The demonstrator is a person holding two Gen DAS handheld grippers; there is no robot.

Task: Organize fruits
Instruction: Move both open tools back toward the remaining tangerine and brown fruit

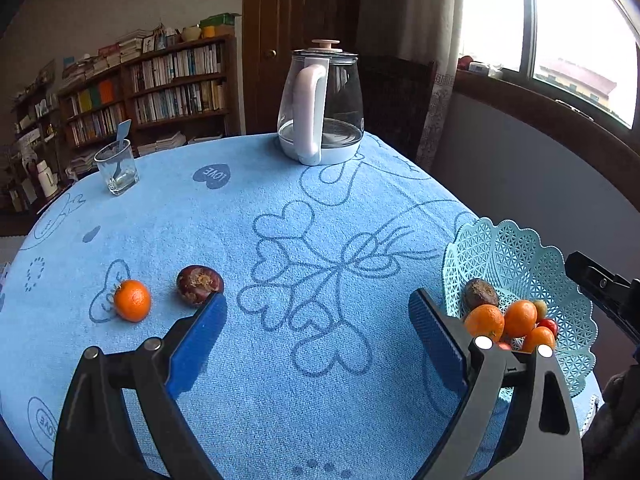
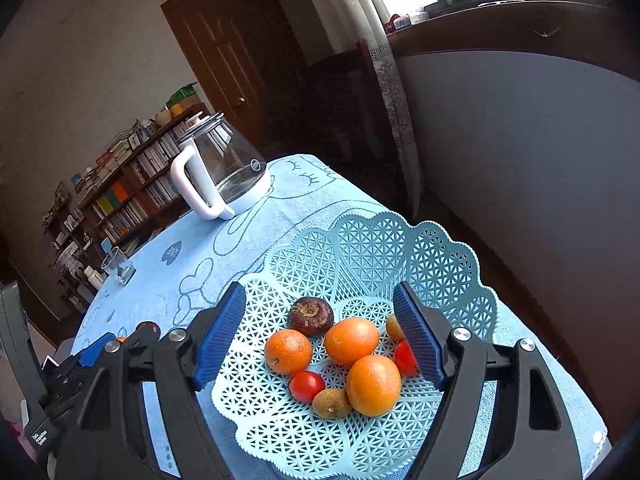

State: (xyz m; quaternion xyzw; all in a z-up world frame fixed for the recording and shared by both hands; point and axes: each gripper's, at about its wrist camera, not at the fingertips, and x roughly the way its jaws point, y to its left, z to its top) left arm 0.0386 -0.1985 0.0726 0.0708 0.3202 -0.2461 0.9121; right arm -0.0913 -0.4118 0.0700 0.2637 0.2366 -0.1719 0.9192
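Note:
A small orange (image 1: 133,300) and a dark brown fruit (image 1: 199,284) lie on the blue tablecloth (image 1: 280,360), just ahead of my left gripper's left fingertip. My left gripper (image 1: 318,300) is open and holds nothing. A pale blue lattice basket (image 2: 360,248) stands at the table's right end. In it lie three oranges (image 2: 351,340), a dark brown fruit (image 2: 311,316), two tomatoes (image 2: 307,386) and small yellowish fruits (image 2: 331,402). My right gripper (image 2: 320,292) hovers open over the basket, with the fruit lying below and between its blue pads, untouched.
A glass kettle (image 1: 320,112) with a white handle stands at the far table edge. A drinking glass (image 1: 117,168) with a spoon in it is at the far left. Beyond the table are bookshelves (image 1: 160,88), a door and a window.

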